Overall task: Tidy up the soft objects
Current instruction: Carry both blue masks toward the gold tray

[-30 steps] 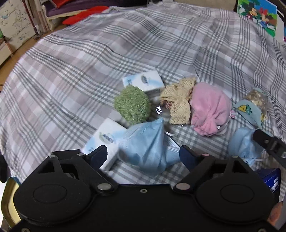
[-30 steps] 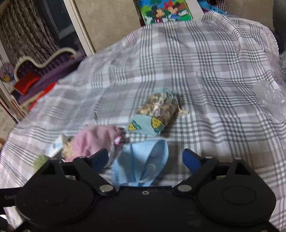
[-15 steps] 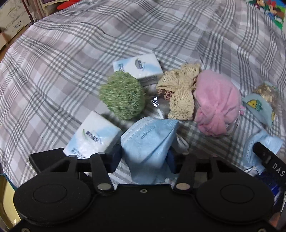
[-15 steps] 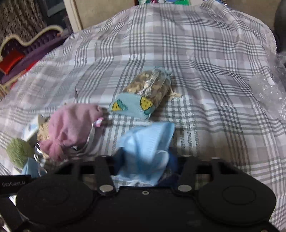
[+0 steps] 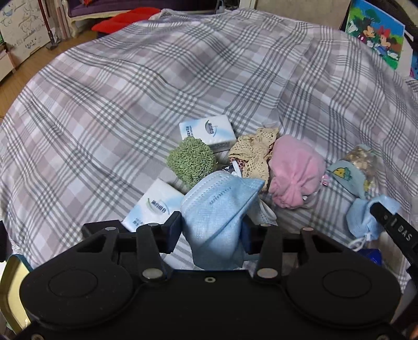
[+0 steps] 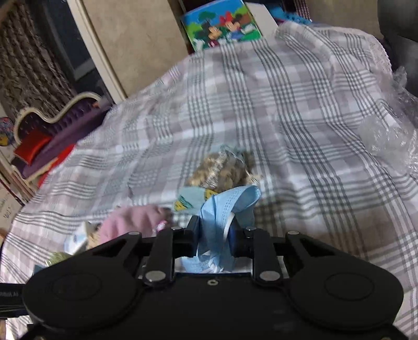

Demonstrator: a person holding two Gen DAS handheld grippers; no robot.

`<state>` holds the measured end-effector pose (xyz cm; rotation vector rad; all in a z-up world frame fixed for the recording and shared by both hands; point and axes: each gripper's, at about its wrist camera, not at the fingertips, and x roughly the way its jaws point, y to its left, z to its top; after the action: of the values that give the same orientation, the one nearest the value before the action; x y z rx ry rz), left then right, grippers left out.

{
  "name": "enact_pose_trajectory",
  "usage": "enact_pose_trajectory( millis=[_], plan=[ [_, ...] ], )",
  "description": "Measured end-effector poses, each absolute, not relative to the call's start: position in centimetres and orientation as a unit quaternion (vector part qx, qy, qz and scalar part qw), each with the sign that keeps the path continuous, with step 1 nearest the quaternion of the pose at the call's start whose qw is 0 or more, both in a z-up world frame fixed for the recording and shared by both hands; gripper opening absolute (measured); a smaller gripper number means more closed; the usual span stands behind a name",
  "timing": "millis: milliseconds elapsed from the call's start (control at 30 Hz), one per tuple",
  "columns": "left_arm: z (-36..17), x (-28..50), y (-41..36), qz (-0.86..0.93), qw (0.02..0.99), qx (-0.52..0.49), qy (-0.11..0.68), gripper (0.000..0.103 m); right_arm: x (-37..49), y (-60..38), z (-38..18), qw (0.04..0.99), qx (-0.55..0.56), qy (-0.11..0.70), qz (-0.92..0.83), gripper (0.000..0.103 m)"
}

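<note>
pinched between the pads of the left gripper [image 5: 211, 230], a blue face mask [image 5: 219, 209] is held just above the tissue packs beside the pile, while a second, crumpled mask [image 6: 224, 217] is clamped in the right gripper [image 6: 215, 232] nearer the snack pouch [image 6: 222, 172].

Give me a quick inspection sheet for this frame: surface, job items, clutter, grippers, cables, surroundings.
Surface: plaid cloth, wrinkled.
Job's things: two blue face masks, both gripped; green scrubber, beige lace piece, pink cloth bundle, two tissue packs, snack pouch.
Clutter: clear plastic wrap at the cloth's edge.
Grippers: left gripper shut on one blue mask; right gripper shut on the other mask.
Cables: nothing seen.
Surroundings: cartoon picture, red cushion.
</note>
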<state>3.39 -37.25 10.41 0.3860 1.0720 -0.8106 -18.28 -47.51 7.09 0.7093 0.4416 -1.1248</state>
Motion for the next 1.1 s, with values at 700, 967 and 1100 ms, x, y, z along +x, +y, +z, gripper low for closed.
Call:
enact_pose_trajectory(
  millis=[700, 967, 1100],
  plan=[
    [16.2, 4.6, -17.5, -0.288, 0.825, 0.115, 0.473, 0.046, -14.0, -36.0, 14.1, 0.899, 0.202, 0.195, -0.335, 0.019],
    [12.3, 7.3, -8.2, -0.198, 0.826, 0.06, 0.525, 0.046, -10.4, -28.1, 15.1, 0.921, 0.195, 0.271, -0.198, 0.019],
    [9.5, 8.4, -4.4, -0.153, 0.821, 0.038, 0.549, 0.046, -8.7, -24.7, 14.0, 0.918, 0.199, 0.314, -0.137, 0.019]
  ],
)
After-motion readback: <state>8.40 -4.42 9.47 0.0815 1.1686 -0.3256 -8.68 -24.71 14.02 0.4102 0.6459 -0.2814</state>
